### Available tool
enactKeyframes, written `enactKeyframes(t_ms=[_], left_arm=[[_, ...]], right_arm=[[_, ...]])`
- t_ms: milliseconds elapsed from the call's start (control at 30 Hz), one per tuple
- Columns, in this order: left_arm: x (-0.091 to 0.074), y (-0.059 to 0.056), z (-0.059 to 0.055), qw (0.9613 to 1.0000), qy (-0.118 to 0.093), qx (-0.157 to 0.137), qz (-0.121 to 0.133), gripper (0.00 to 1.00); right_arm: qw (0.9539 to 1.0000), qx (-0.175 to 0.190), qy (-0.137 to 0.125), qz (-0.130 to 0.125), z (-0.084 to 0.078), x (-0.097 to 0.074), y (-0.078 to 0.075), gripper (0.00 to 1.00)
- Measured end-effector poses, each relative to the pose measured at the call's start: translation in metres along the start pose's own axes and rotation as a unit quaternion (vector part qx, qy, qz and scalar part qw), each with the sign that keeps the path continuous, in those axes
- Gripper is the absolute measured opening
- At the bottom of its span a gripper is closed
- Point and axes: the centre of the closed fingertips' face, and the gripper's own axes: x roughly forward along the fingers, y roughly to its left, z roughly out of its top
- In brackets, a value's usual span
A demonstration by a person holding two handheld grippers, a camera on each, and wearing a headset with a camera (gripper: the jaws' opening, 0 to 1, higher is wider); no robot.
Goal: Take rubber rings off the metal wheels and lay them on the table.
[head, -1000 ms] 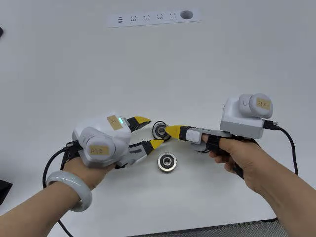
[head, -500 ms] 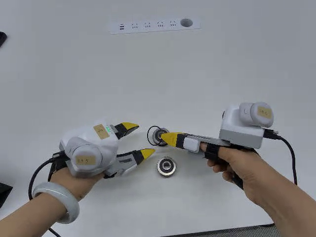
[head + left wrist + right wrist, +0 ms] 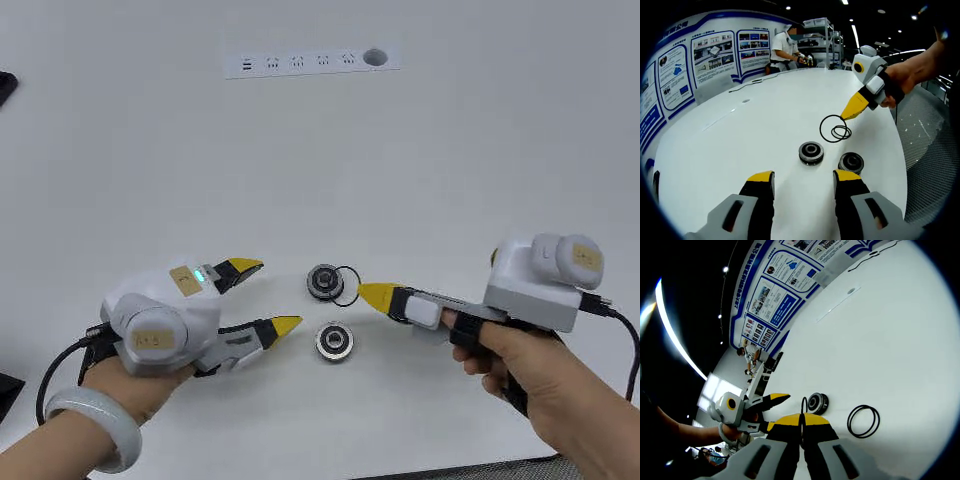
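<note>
Your left claw (image 3: pixel 804 179) is released, jaws spread wide over the counter (image 3: pixel 740 130). One metal wheel (image 3: pixel 811 152) lies straight ahead of its tips, and a second wheel (image 3: pixel 851 162) sits just beyond its right jaw. Your right claw (image 3: pixel 801 416) is clenched on a thin rubber ring (image 3: pixel 803 405), which stands edge-on between the tips. A loose ring (image 3: pixel 863 421) lies flat on the counter just ahead and to that claw's right.

Two metal wheels (image 3: pixel 324 282) (image 3: pixel 335 341), at least two rubber rings (image 3: pixel 849 421) (image 3: pixel 803 415).
</note>
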Motion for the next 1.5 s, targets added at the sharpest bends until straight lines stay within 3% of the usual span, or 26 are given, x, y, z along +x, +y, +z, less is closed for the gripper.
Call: enactKeyframes(t_ms=[233,567,700,867,1000,1067,1200,1500], left_arm=[[-0.002,-0.002,0.0,1.0,-0.001,-0.005,0.002,0.5],[-0.002,-0.001,-0.001,1.0,0.003,-0.004,0.003,0.48],[-0.003,-0.002,-0.001,1.0,0.003,-0.005,0.003,0.48],[-0.003,-0.001,-0.003,1.0,0.005,-0.005,0.003,0.47],[-0.003,-0.003,-0.001,1.0,0.005,-0.005,0.002,0.47],[-0.002,-0.003,0.0,1.0,0.003,-0.005,0.001,0.47],[0.0,-0.004,0.003,1.0,0.001,-0.006,-0.001,0.46],[0.011,-0.007,0.019,0.9999,-0.011,-0.001,-0.009,0.39]], right_arm=[[0.9989,0.027,-0.021,-0.034,0.002,-0.025,-0.027,0.02],[0.9966,0.026,-0.01,-0.078,-0.004,-0.028,-0.047,0.02],[0.9959,0.01,0.002,-0.09,-0.007,-0.026,-0.051,0.04],[0.9933,-0.029,0.023,-0.109,-0.012,-0.026,-0.055,0.08],[0.9862,-0.087,0.053,-0.131,-0.016,-0.03,-0.06,0.13],[0.9814,-0.115,0.053,-0.144,-0.012,-0.033,-0.067,0.16],[0.9741,-0.151,0.044,-0.162,0.0,-0.036,-0.066,0.2],[0.9809,-0.145,0.029,-0.127,0.012,-0.015,-0.051,0.21]])
